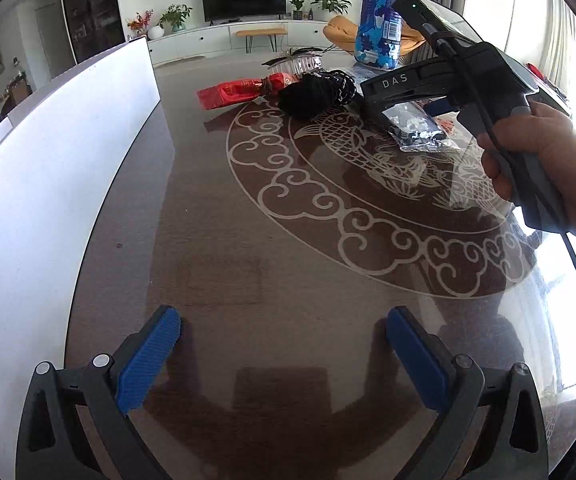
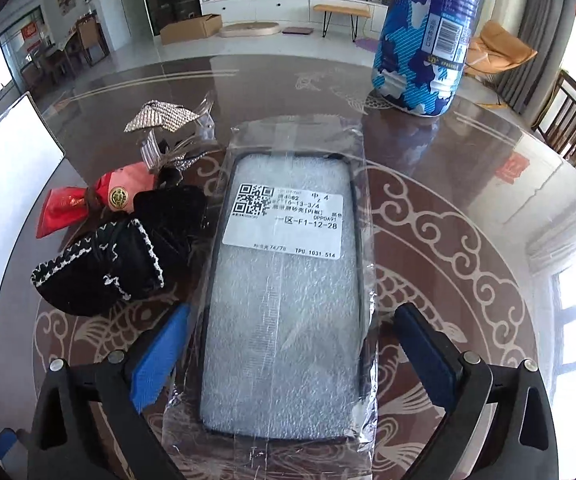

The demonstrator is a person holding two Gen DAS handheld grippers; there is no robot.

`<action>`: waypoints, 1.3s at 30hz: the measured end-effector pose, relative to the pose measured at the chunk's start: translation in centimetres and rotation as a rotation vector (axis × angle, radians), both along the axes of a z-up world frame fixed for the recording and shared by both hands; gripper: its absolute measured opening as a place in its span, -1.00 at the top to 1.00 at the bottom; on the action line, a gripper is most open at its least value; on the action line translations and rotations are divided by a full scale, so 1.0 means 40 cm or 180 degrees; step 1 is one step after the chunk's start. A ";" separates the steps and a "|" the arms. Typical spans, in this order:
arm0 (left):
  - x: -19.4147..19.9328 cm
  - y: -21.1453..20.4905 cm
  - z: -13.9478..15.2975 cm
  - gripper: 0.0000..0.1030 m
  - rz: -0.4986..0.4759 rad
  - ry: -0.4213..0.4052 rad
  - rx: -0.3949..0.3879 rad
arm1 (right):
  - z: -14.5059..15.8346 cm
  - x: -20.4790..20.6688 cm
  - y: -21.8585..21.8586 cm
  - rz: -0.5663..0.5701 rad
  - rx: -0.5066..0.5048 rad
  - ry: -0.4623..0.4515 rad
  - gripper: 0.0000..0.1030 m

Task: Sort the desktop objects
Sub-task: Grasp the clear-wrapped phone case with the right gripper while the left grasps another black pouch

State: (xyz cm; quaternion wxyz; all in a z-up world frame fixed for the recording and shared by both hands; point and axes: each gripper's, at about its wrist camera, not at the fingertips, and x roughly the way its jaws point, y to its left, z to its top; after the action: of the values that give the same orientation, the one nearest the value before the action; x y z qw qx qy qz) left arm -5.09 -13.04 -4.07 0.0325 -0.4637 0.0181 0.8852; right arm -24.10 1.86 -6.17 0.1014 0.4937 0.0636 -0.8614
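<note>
Right gripper (image 2: 288,344): your jaws stand spread, one blue pad on either side of the bagged phone case (image 2: 288,280); neither pad presses it yet, so nothing is grasped.
Left gripper (image 1: 284,340): released and empty, poised over bare table (image 1: 216,240) near its left edge, beside the white box (image 1: 48,200).
Where the case lies: flat on the glass top, about the middle of the etched fish pattern, right under your right gripper — the left one is well apart from it.
Long axis: it runs straight away from you along the line of the fingers, so your jaws would close across its short width.
Neighbours: the black knitted pouch (image 2: 104,264) touches or just overlaps the bag's left side, close by your left pad; the red sachet (image 2: 88,204) and sparkly hair clip (image 2: 164,120) lie behind it; the blue bottle (image 2: 419,40) stands toward the far edge.
Hard to make out: the bag's near end is cut off below the frame — and its clear film blurs where plastic ends. Whether the pad clears the pouch, you cannot tell.
</note>
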 end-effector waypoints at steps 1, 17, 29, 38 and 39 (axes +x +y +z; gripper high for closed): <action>0.000 0.000 0.000 -1.00 -0.0001 -0.0001 0.0001 | 0.004 0.008 0.002 0.0025 0.0010 0.0042 -0.48; -0.085 0.045 0.000 -1.00 -0.0410 -0.0058 -0.0013 | -0.005 0.474 0.312 -0.0085 -0.0097 0.0342 -0.48; -0.463 0.102 0.006 -1.00 -0.0606 -0.0121 -0.0031 | -0.009 0.518 0.330 -0.0082 -0.0135 0.0369 -0.53; -0.535 0.165 0.030 0.00 -0.0708 -0.0136 -0.0060 | -0.009 0.518 0.329 -0.0082 -0.0135 0.0369 -0.53; -0.529 0.167 0.039 0.21 -0.0669 -0.0109 -0.0045 | -0.008 0.518 0.329 -0.0082 -0.0135 0.0369 -0.53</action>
State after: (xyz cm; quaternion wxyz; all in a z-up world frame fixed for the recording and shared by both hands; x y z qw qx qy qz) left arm -26.26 -6.37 -2.52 0.1222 -0.4745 0.0723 0.8687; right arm -3.38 15.04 -6.51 0.0969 0.4415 0.0447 -0.8909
